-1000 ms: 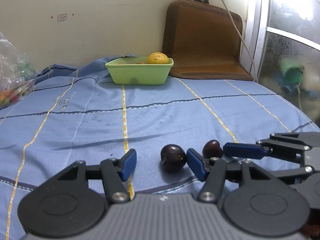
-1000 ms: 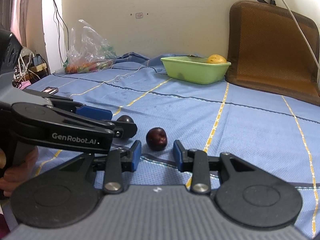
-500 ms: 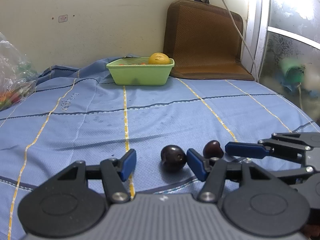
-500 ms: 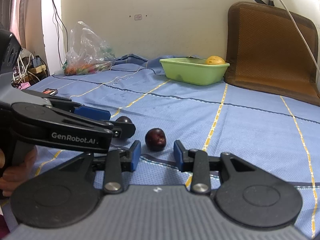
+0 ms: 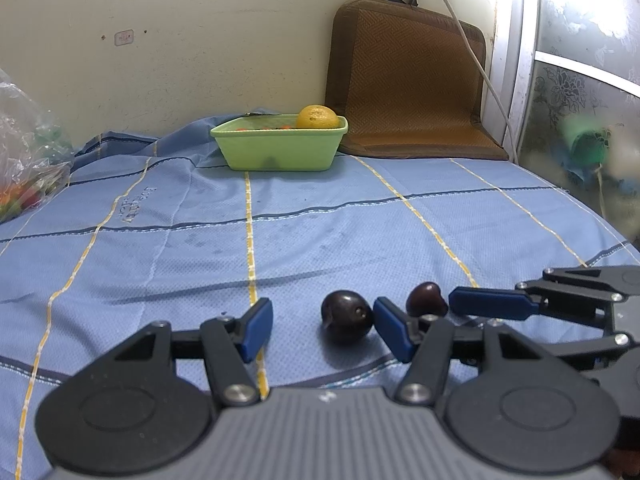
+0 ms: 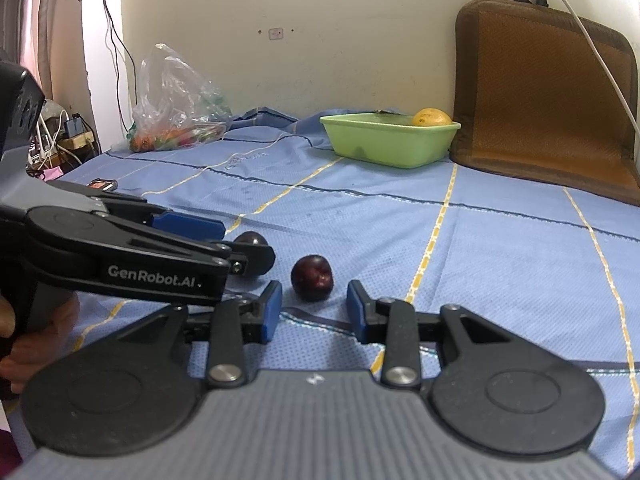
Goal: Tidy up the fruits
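Note:
Two dark plums lie on the blue bedsheet. In the left wrist view one plum [image 5: 346, 317] sits between my open left gripper's [image 5: 324, 326] fingers, close against the right finger. The second plum [image 5: 425, 299] lies just right of it, by the right gripper's blue fingertip [image 5: 492, 303]. In the right wrist view that second plum [image 6: 312, 278] lies just ahead of my open right gripper [image 6: 314, 312]; the first plum [image 6: 251, 239] is half hidden behind the left gripper's arm. A green tub [image 5: 280, 148] holding an orange [image 5: 317, 117] stands far back.
A brown woven mat [image 5: 408, 76] leans on the wall right of the tub, with a white cable hanging over it. A plastic bag of produce [image 6: 176, 120] lies at the back left. A window frame [image 5: 516, 80] borders the bed's right side.
Almost nothing has moved. Both grippers have stayed open by their plums, with only a slight shift of view.

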